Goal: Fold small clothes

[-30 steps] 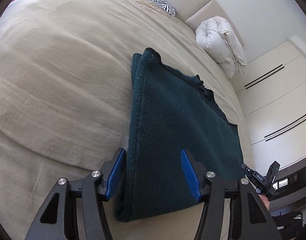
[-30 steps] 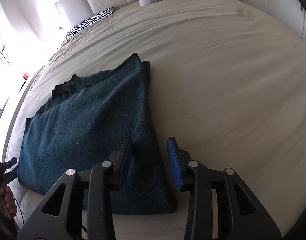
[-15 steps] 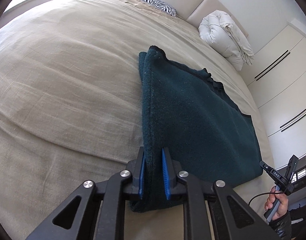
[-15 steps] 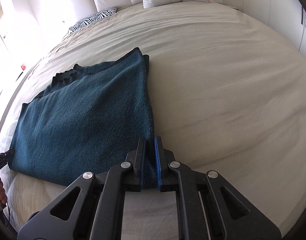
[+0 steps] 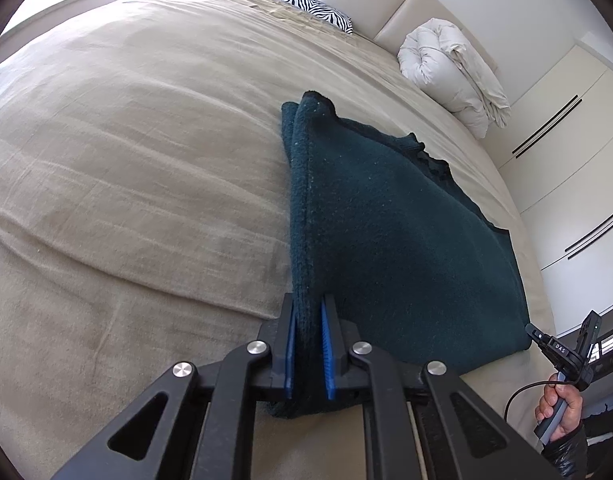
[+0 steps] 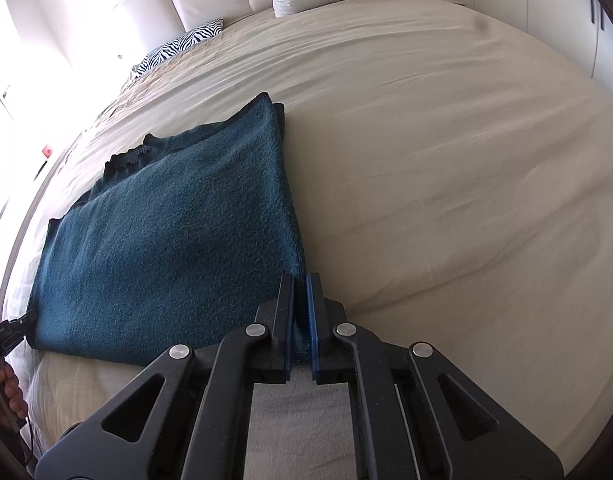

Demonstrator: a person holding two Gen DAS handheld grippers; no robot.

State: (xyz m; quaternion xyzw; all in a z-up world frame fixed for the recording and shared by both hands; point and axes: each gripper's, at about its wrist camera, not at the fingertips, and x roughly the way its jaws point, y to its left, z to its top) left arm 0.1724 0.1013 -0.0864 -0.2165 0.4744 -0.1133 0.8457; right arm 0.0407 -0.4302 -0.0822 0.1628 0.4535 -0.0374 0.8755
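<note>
A dark teal knitted garment (image 5: 386, 240) lies folded on the beige bed; it also shows in the right wrist view (image 6: 174, 240). My left gripper (image 5: 307, 312) is shut on its near left corner, the thick fabric edge between the blue pads. My right gripper (image 6: 301, 292) is shut on the near right corner of the same garment. Both near corners are slightly raised from the bed. The other gripper and the hand holding it (image 5: 562, 360) show at the garment's far near corner.
The beige bedspread (image 5: 126, 180) spreads wide around the garment. A rolled white duvet (image 5: 454, 76) and a zebra pillow (image 5: 306, 4) lie by the headboard. White wardrobe doors (image 5: 574, 152) stand beyond the bed's side.
Both grippers went from open around the garment's near corners to shut on them, and have since lifted the near edge slightly.
</note>
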